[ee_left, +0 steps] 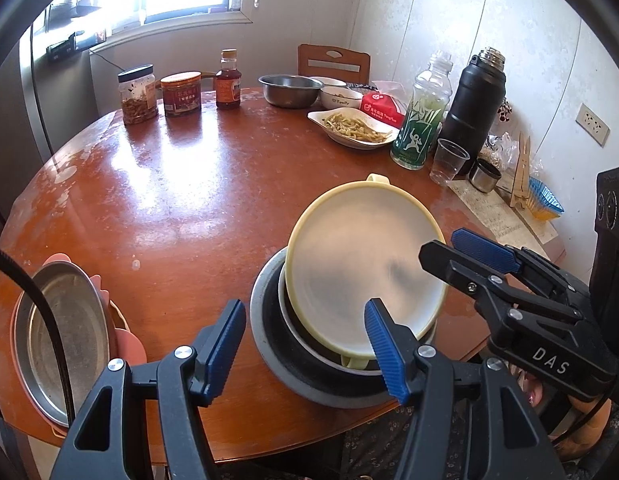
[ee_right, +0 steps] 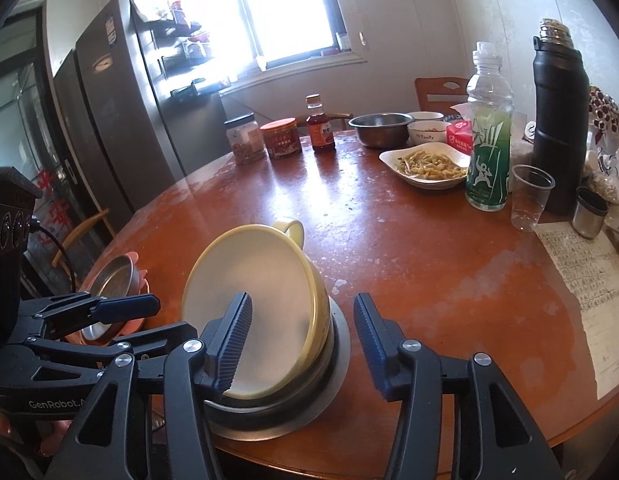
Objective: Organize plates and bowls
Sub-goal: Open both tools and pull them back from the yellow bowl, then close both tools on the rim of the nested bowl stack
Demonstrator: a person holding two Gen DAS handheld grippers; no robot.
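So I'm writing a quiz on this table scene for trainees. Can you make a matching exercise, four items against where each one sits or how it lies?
Items:
1. yellow bowl
2. clear plastic cup
3. steel plate
4. white dish of food

Places or states:
A. lying on pink dishes at the table's near left edge
B. tilted inside a steel bowl
C. upright by the black flask
D. far side, in front of the white bowl

Pairs: 1-B, 2-C, 3-A, 4-D
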